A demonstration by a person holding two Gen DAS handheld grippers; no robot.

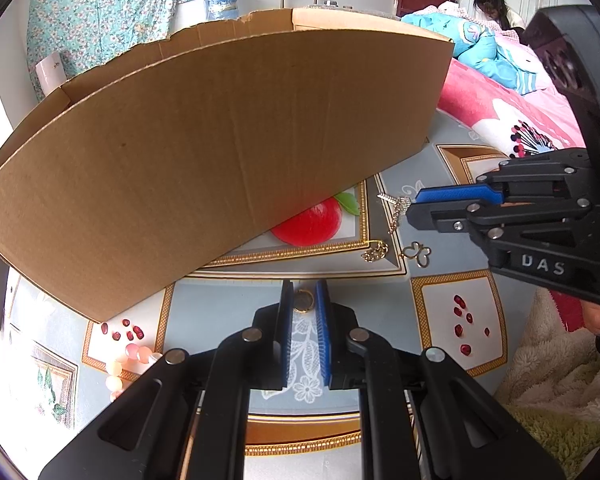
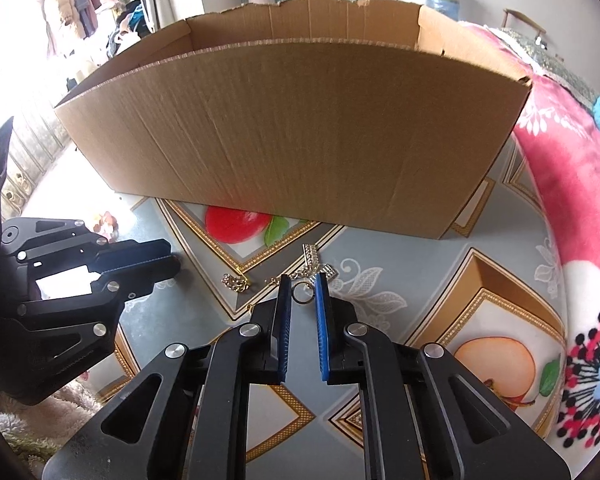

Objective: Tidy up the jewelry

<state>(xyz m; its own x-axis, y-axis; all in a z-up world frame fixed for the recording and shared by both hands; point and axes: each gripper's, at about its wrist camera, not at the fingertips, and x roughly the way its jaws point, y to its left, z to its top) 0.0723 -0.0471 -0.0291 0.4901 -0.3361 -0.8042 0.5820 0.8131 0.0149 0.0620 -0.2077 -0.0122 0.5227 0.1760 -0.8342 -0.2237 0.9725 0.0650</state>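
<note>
A cardboard box (image 2: 292,136) stands open-topped on the patterned table (image 2: 400,260), directly ahead of both my grippers. My left gripper (image 1: 304,302) is closed narrow on a gold ring (image 1: 303,302) at its tips. My right gripper (image 2: 303,292) sits narrow about a small key ring (image 2: 302,293) joined to a chain (image 2: 236,281) lying on the table; whether its pads press it I cannot tell
</note>
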